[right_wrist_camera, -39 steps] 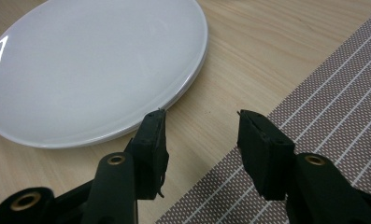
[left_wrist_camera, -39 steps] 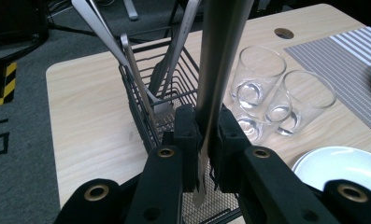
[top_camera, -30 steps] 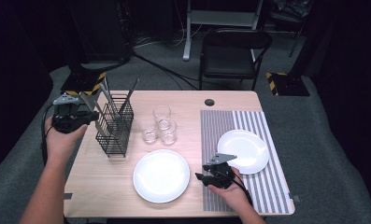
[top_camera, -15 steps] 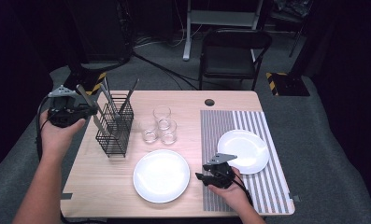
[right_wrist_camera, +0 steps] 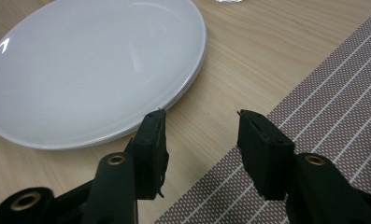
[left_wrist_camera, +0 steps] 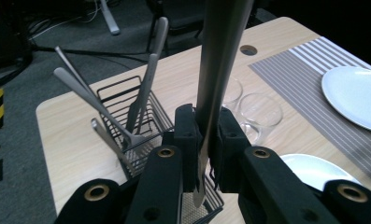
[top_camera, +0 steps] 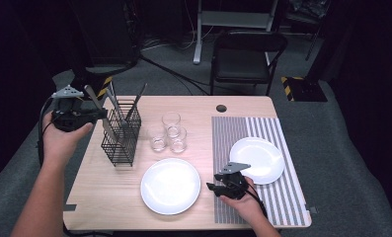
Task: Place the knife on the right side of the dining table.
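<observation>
Gripping one knife [left_wrist_camera: 216, 70] above the wire caddy [top_camera: 120, 134], left tool [top_camera: 96, 114] clamps it; right tool [top_camera: 214, 188] gapes empty; two plates, three glasses.

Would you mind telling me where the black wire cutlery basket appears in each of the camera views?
High view: the wire cutlery basket stands at left of centre on the table, beside the left hand-held gripper.
Left gripper view: lower left of centre, behind the jaws.
Right gripper view: the basket is not in it.
Shared landmark: the white plate on the bare wood.
</observation>
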The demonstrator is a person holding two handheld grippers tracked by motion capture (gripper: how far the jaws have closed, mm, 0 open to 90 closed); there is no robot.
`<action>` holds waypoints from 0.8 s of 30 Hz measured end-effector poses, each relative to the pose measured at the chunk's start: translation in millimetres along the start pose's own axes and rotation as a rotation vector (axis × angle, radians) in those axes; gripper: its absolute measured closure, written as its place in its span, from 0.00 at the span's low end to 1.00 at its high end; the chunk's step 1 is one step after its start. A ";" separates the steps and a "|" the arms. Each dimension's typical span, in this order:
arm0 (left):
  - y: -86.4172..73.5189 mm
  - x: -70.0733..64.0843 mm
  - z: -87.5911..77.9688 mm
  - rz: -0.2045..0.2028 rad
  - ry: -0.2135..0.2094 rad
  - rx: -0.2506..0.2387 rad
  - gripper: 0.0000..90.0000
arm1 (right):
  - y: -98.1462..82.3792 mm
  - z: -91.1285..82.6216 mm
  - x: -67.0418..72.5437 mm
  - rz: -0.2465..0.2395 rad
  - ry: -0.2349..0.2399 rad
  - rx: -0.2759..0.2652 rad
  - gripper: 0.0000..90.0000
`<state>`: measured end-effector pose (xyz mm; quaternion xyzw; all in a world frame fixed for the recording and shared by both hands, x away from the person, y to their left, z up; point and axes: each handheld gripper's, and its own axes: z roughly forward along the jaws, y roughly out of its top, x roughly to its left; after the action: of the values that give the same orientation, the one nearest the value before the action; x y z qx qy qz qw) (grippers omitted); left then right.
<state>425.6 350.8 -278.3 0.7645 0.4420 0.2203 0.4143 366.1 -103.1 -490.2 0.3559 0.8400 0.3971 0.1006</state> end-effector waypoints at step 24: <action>-3.8 -40.2 8.6 0.102 -0.166 0.004 0.91 | -0.1 0.2 0.7 0.001 0.002 0.003 0.58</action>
<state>409.2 313.5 -285.1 0.8022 0.3673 0.1762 0.4365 365.6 -102.5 -490.3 0.3562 0.8404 0.3963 0.0992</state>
